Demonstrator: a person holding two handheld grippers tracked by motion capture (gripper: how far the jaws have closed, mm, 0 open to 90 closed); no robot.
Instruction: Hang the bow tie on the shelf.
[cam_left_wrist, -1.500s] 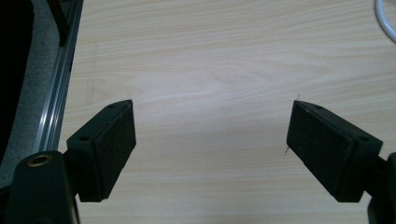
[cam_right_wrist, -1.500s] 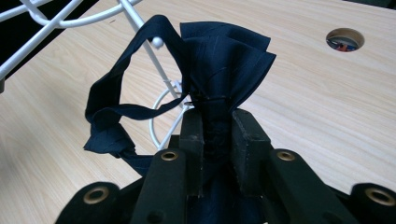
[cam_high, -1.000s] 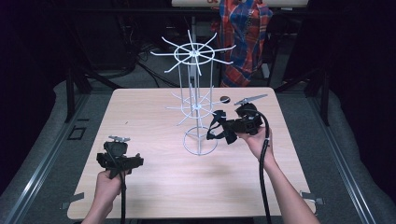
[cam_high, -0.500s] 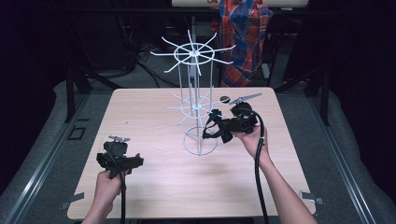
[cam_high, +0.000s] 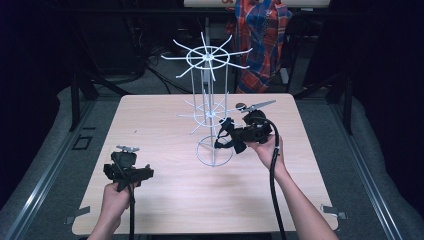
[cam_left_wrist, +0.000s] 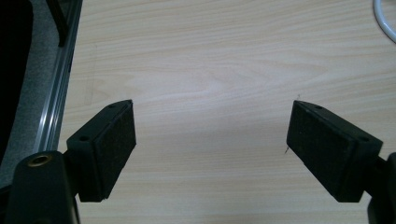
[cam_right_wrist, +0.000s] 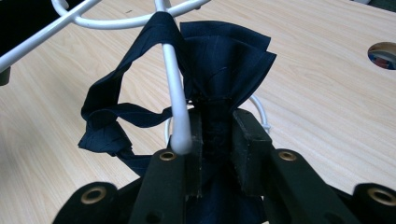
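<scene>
Leftward toward the white wire rack (cam_high: 209, 107) went the right gripper (cam_right_wrist: 215, 133), fingers clamped on a navy bow tie (cam_right_wrist: 219, 60) (strap looped over a lower prong (cam_right_wrist: 175, 93)), mid-tabletop; left gripper (cam_left_wrist: 211, 140) gaped empty.

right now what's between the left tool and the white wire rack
Only bare light wood tabletop lies between the left tool and the white wire rack, as the high view shows.

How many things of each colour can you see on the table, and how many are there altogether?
White: 1, the wire rack
Dark blue: 1, the bow tie, clamped in the right gripper
Black: 2, the right gripper and the left gripper, which is open
Total: 4
</scene>
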